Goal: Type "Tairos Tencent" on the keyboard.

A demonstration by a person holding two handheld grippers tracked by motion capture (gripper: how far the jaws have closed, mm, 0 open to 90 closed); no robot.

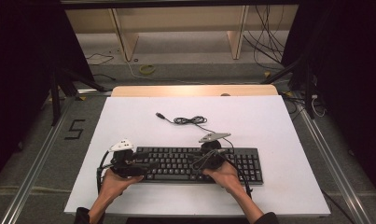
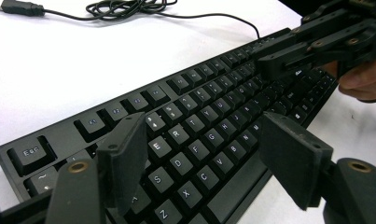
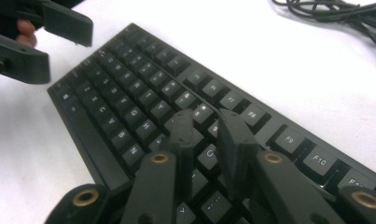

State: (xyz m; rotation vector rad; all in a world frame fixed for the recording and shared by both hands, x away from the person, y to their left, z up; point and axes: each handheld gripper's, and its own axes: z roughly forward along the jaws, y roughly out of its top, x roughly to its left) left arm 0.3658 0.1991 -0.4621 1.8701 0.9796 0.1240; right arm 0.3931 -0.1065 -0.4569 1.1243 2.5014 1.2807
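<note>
A black keyboard (image 1: 176,162) (image 2: 209,126) (image 3: 129,93) lies on the white table top (image 1: 269,126), near its front edge. Its cable (image 1: 190,120) (image 2: 125,7) (image 3: 335,9) sits coiled behind it, ending in a USB plug (image 1: 160,115). My left gripper (image 1: 148,164) (image 2: 202,130) (image 3: 59,49) hovers over the keyboard's left end, jaws wide open with nothing between them. Over the middle keys, my right gripper (image 1: 196,161) (image 3: 206,119) (image 2: 288,58) points left. Its jaws stand a narrow gap apart, holding nothing.
A wooden strip (image 1: 195,90) edges the table's far side. On the floor lie a taped "5" (image 1: 75,129) at the left and loose cables (image 1: 269,51) at the back. Black stand legs (image 1: 59,88) (image 1: 307,84) flank the table.
</note>
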